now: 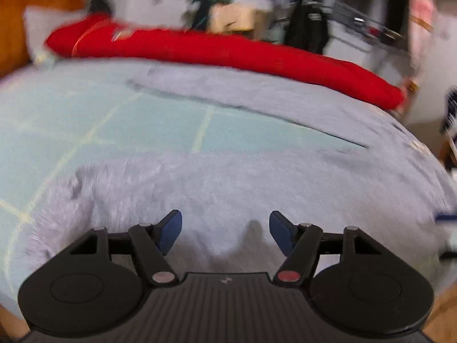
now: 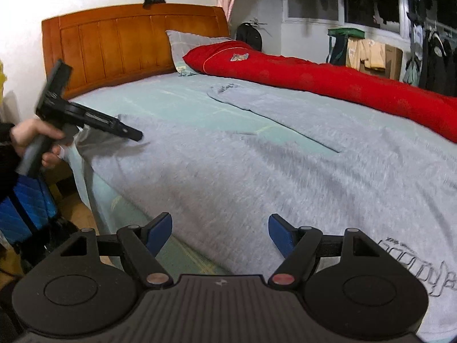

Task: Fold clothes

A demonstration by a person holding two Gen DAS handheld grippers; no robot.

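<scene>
Shirt point(image 2: 257, 154) is lying spread flat across the bed point(image 2: 171, 100), beside a red quilt point(image 2: 328, 80). Left tool point(image 1: 225, 228) and right tool point(image 2: 220, 230) are both hovering over it, gaping wide, holding nothing.

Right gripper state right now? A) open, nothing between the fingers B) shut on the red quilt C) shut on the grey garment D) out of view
A: the right gripper has its blue pads wide apart above the grey garment, with nothing clamped.
</scene>
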